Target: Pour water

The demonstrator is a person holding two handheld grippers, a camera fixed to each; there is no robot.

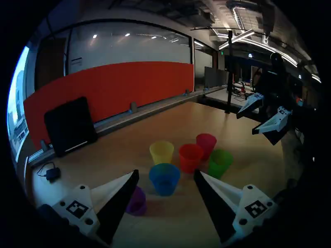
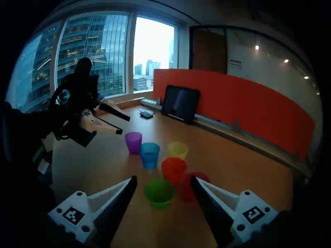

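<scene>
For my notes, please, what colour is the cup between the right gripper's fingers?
The cup is green, clearest in the right gripper view.

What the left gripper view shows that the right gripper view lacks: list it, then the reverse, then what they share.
Left gripper view: ceiling light strips, a black pole, and the right gripper seen from outside, open.
Right gripper view: windows onto city towers, and the left gripper seen from outside, open.
Shared: the cluster of six coloured cups on the wooden table, the orange panel and the black screen standing before it.
</scene>
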